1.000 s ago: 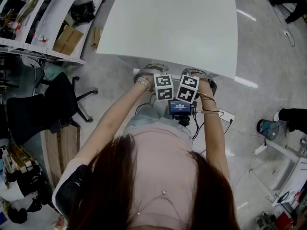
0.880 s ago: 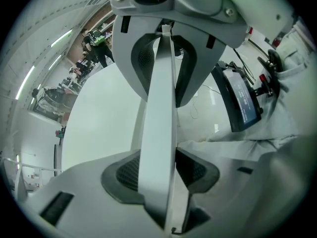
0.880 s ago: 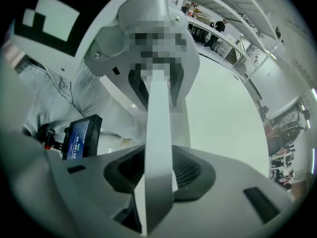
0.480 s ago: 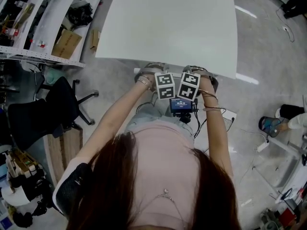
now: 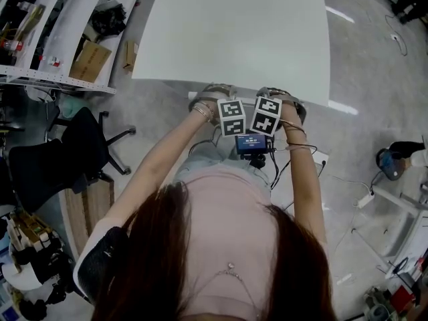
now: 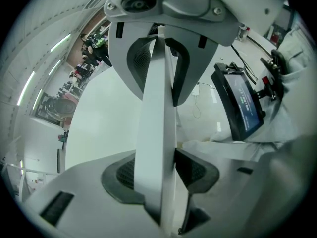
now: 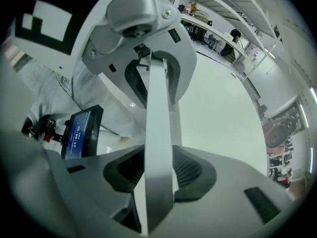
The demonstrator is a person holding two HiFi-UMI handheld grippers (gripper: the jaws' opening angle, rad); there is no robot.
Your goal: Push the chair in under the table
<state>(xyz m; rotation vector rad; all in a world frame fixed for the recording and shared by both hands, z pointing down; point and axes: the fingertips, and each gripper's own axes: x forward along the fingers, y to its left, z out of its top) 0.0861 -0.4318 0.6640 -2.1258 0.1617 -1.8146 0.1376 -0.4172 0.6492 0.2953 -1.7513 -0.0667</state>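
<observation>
The white table (image 5: 234, 32) fills the top of the head view. At its near edge the person holds both grippers side by side, pointing steeply down. The chair is almost wholly hidden below them. A thin white panel, the chair back (image 6: 156, 133), runs between the pads of my left gripper (image 6: 158, 170), which is shut on it. The same chair back (image 7: 158, 133) stands between the pads of my right gripper (image 7: 158, 170); its jaws have just been opening slightly, though both pads still touch the panel. In the head view my left gripper (image 5: 215, 95) and right gripper (image 5: 277, 97) meet the table edge.
A black office chair (image 5: 60, 152) stands on the floor at the left, beside shelves (image 5: 53, 39) holding a cardboard box (image 5: 90, 57). Cables and a power strip (image 5: 364, 202) lie on the floor at the right. A small screen (image 5: 253, 143) hangs at the person's chest.
Both grippers stay at the table's near edge with the panel between their pads. The view has shifted slightly. A shoe at the right edge has moved.
</observation>
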